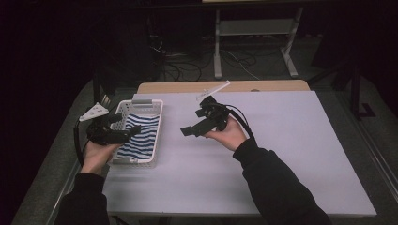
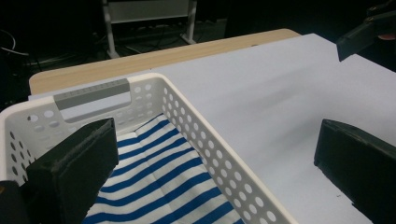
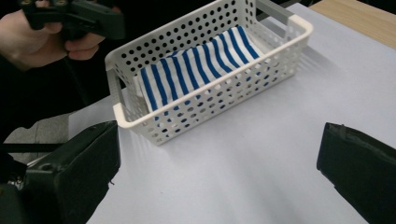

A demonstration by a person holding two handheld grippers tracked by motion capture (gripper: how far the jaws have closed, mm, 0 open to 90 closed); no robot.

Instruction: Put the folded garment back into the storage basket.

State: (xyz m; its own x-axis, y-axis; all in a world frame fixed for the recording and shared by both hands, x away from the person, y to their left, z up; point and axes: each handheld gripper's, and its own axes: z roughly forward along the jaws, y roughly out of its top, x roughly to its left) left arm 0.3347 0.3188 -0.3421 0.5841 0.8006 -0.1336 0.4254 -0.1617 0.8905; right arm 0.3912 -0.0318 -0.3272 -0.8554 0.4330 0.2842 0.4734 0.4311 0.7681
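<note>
Dim lab, floor cables (image 1: 187, 65), metal bench frame (image 1: 253, 37), covered table (image 1: 281, 154)

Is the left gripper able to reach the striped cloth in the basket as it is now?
Probably yes. The left gripper hangs open over the basket, whose top is uncovered, and the striped cloth lies flat inside with nothing on it. Only the basket's walls might crowd the jaws.

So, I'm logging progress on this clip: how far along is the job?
Done, it seems: the striped cloth lies folded flat inside the white basket. In hand: nothing; the left gripper is open over the basket's rim and the right gripper open above the table. Little looks left.
</note>
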